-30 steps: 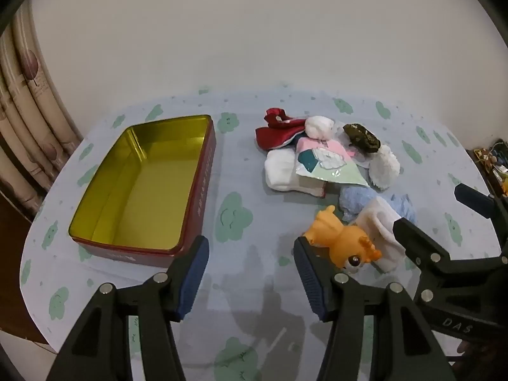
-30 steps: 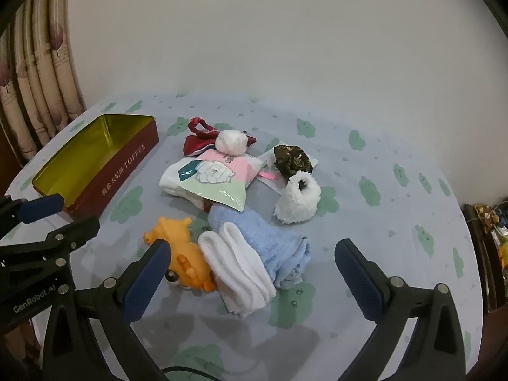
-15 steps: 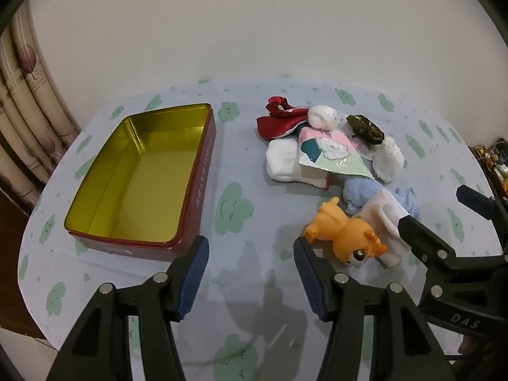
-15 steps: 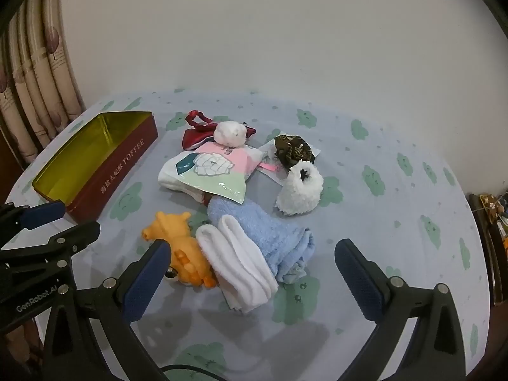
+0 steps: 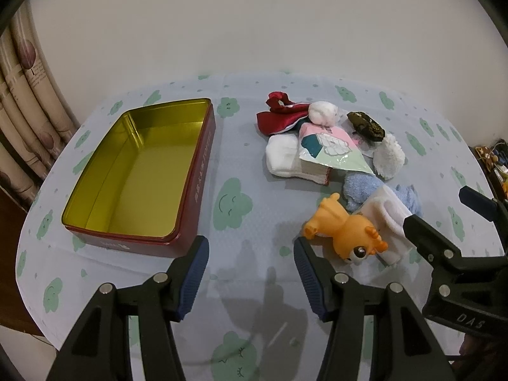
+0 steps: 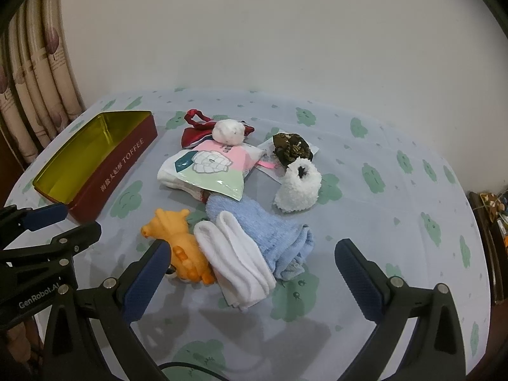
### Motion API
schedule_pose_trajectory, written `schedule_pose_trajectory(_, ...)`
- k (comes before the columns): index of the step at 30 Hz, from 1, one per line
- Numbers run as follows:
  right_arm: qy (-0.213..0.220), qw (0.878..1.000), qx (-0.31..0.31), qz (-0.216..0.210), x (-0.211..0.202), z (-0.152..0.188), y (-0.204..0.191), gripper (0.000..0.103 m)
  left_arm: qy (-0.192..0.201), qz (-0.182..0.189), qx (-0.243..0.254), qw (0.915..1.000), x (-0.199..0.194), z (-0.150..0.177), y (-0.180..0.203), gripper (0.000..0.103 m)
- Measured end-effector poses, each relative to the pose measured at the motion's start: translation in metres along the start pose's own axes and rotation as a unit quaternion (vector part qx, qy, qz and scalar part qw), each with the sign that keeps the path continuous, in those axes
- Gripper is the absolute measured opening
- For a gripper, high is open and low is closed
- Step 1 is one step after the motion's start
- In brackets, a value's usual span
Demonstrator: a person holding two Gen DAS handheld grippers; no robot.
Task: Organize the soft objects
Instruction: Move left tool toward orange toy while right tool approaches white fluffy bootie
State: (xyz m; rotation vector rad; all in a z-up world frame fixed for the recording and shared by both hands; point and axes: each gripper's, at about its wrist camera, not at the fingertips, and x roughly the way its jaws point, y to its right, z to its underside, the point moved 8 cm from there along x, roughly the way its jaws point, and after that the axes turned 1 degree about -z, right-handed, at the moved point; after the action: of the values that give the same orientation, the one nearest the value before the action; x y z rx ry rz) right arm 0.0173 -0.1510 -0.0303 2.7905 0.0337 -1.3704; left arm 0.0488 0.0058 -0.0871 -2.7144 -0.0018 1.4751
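Note:
An open red tin (image 5: 203, 165) with a gold inside stands empty at the left; it also shows in the right wrist view (image 6: 127, 162). A pile of soft things lies to its right: an orange toy (image 5: 344, 231) (image 6: 181, 244), white socks (image 6: 235, 260), a blue sock (image 6: 270, 231), a white fluffy scrunchie (image 6: 298, 184), a dark scrunchie (image 6: 292, 149), a pastel packet (image 6: 212, 168), a red pouch (image 5: 279, 117) and a white ball (image 6: 228, 130). My left gripper (image 5: 250, 276) is open and empty, in front of the tin and the toy. My right gripper (image 6: 250, 282) is open and empty, just before the socks.
The table (image 6: 397, 216) wears a pale cloth with green cloud prints. Curtains (image 5: 28, 101) hang at the left and a white wall stands behind. A dark shelf with small items (image 6: 492, 209) stands past the table's right edge.
Both grippers have drawn back and risen a little, so the tin and the pile sit farther away in view. Nothing on the table has moved.

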Motion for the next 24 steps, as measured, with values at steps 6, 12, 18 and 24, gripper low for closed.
schedule_pose_trajectory(6, -0.001, 1.0, 0.009, -0.004, 0.0, 0.001, 0.004, 0.103, -0.003, -0.001, -0.003, 1.0, 0.0, 0.001, -0.001, 0.057)
schedule_pose_trajectory(12, -0.003, 1.0, 0.013, -0.008, 0.001, 0.002, 0.008, 0.103, -0.003, -0.002, -0.002, 1.0, 0.0, 0.0, -0.001, 0.057)
schedule_pose_trajectory(18, -0.003, 1.0, 0.015, -0.008, 0.001, 0.002, 0.009, 0.103, -0.004, -0.003, -0.002, 1.0, 0.0, 0.001, -0.002, 0.057)
schedule_pose_trajectory(24, -0.006, 1.0, 0.025, -0.009, 0.003, 0.003, 0.017, 0.103, -0.009, -0.002, -0.007, 0.9999, 0.002, 0.001, -0.004, 0.057)
